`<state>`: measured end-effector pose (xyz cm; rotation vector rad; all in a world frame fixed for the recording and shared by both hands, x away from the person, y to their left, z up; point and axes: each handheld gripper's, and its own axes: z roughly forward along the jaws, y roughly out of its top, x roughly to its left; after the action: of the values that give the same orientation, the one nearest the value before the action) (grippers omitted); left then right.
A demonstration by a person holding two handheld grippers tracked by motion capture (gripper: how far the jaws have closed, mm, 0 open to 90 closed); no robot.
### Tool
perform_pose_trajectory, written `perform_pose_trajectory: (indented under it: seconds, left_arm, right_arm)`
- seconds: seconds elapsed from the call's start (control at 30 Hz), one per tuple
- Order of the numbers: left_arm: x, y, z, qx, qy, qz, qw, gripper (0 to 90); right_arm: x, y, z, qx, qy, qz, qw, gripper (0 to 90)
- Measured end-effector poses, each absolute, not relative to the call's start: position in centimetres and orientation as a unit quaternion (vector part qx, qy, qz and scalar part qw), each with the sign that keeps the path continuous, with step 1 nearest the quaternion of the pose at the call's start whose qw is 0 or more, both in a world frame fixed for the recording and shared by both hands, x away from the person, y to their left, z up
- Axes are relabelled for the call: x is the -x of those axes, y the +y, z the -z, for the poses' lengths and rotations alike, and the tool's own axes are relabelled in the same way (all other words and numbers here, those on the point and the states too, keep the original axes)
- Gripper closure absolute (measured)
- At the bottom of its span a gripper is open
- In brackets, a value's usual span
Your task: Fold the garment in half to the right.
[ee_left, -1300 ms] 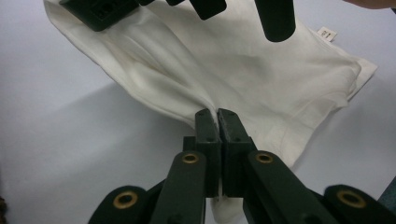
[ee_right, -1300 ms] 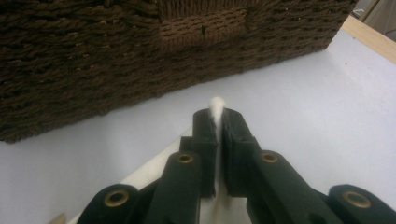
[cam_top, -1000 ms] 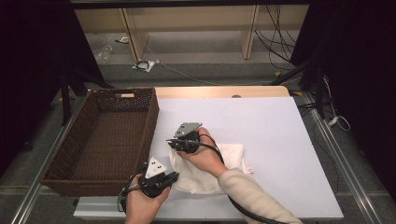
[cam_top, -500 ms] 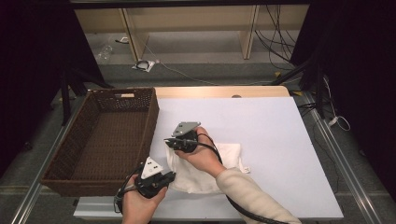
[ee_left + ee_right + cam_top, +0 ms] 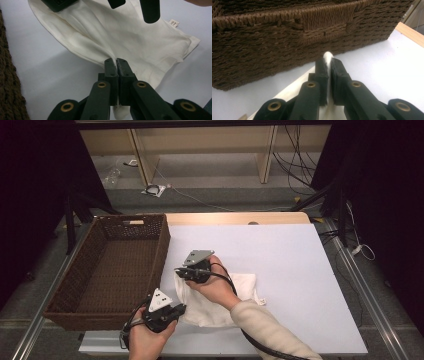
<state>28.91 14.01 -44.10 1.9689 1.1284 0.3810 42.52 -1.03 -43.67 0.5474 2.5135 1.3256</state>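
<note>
A white cloth (image 5: 215,302) lies crumpled on the white table, just right of the wicker basket (image 5: 107,270). My left gripper (image 5: 176,312) is shut on the cloth's near left edge; in the left gripper view its closed jaws pinch a fold of the cloth (image 5: 140,42) at the left gripper tips (image 5: 116,60). My right gripper (image 5: 179,271) is shut on the cloth's far left corner. A white tuft of the cloth (image 5: 327,55) pokes out between the right gripper tips (image 5: 328,61), which face the basket wall (image 5: 287,37).
The brown basket is empty and takes up the table's left side. The white table surface (image 5: 300,270) stretches to the right of the cloth. A wooden strip (image 5: 240,218) runs along the far edge. Cables and shelving (image 5: 200,150) lie on the floor beyond.
My left gripper has shifted slightly left and toward the near edge with the cloth's edge held. The right gripper has stayed about where it was.
</note>
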Motion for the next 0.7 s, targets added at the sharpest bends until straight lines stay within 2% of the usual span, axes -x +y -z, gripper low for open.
perform_pose_trajectory:
  seconds: [0.7]
  left_arm:
    - [-29.11, 13.69, 44.45, -0.778, 0.45, -0.15, 0.412, 87.2]
  right_arm:
    - [-42.65, -1.35, 43.94, -0.19, 0.859, -0.458, 0.127, 85.5]
